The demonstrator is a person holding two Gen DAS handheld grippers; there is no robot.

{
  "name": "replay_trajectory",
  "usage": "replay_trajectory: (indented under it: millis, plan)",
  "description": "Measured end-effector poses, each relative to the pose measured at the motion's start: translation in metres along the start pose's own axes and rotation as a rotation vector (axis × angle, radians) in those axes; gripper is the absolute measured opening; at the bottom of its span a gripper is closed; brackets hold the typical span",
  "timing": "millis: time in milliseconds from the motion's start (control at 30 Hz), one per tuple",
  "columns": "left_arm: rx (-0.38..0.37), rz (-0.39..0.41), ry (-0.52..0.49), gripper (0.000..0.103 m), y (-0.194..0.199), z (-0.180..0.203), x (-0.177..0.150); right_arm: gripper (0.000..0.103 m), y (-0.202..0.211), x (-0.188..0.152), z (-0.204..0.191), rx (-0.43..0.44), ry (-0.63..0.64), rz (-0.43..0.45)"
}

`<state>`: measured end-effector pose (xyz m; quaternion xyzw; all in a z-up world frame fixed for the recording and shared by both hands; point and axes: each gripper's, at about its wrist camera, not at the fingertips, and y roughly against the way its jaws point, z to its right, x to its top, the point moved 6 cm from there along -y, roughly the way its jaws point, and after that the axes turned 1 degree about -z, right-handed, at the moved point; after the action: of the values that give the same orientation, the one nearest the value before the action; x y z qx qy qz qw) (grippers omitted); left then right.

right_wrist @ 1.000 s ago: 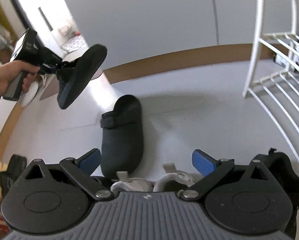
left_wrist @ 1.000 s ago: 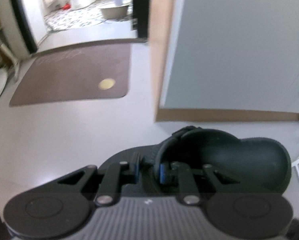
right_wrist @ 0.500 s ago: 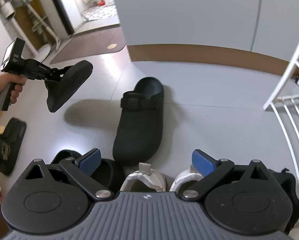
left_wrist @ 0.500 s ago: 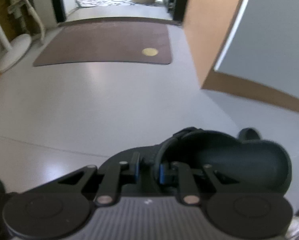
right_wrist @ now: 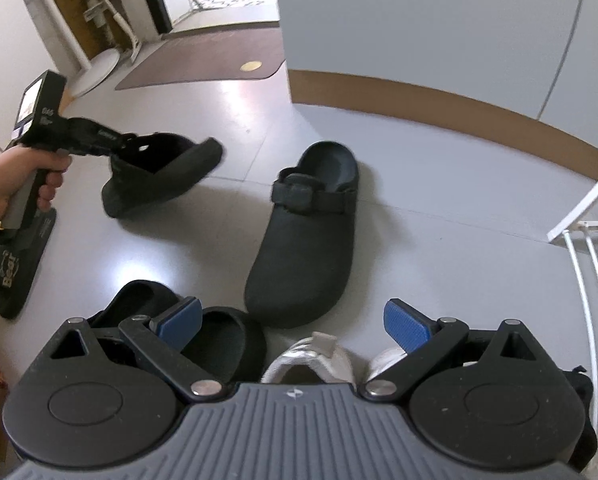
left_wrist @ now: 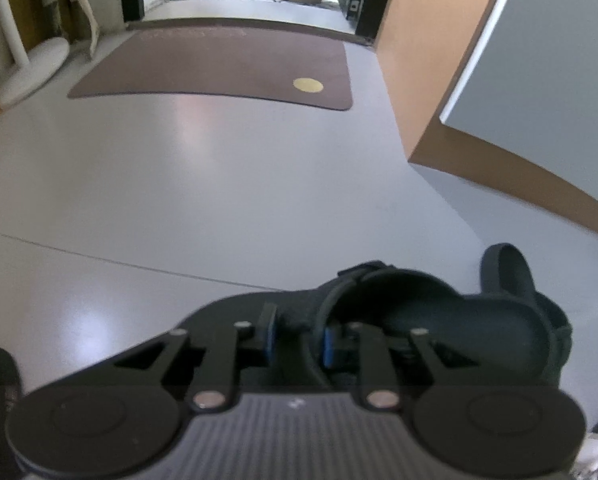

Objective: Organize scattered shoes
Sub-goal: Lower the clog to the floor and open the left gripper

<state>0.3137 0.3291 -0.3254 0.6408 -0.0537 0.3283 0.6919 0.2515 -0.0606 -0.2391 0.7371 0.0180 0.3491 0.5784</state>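
My left gripper grips the heel rim of a black clog, and its jaws are opening with the rim still between the pads. In the right wrist view a hand holds that gripper, and the clog hangs tilted just over the floor, toe raised. Its mate, a second black clog, lies flat on the floor to the right, with its heel showing behind the held one. My right gripper is open and holds nothing, above a pair of white shoes and black slippers.
A white wire rack stands at the right. A flat black printed sandal lies at the left by the hand. A brown mat lies before a doorway, and a grey wall corner with a tan skirting juts in.
The left gripper has come down with the clog, from the air to just above the floor left of its mate. The right gripper's view has swung and rolled; its jaws stay wide.
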Motion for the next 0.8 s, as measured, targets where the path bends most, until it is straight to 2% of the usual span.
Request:
replay_trajectory:
  millis: [200, 400, 467, 500, 533, 567, 633, 800]
  plan:
    - [-0.109, -0.035, 0.079, 0.031, -0.02, 0.002, -0.016, 0.1, -0.008, 0.011, -0.018, 0.015, 0.029, -0.004]
    - [-0.096, -0.011, 0.074, 0.037, -0.029, 0.014, -0.023, 0.1, -0.018, 0.017, -0.033, 0.028, 0.054, -0.014]
    - [-0.084, -0.001, 0.051, 0.045, -0.028, 0.02, -0.023, 0.1, -0.022, 0.018, -0.036, 0.036, 0.055, -0.022]
    - [-0.093, 0.001, 0.041, 0.055, -0.026, 0.024, -0.023, 0.1, -0.025, 0.019, -0.038, 0.04, 0.055, -0.027]
    - [-0.102, 0.001, 0.034, 0.058, -0.024, 0.027, -0.022, 0.1, -0.027, 0.02, -0.04, 0.043, 0.057, -0.031]
    - [-0.112, -0.01, 0.052, 0.06, -0.022, 0.027, -0.022, 0.1, -0.03, 0.021, -0.043, 0.047, 0.062, -0.033]
    - [-0.123, -0.02, 0.089, 0.071, -0.016, 0.028, -0.021, 0.1, -0.034, 0.023, -0.048, 0.052, 0.069, -0.035]
    - [-0.113, 0.018, 0.044, 0.074, 0.004, 0.032, -0.024, 0.1, -0.045, 0.033, -0.059, 0.064, 0.077, -0.037]
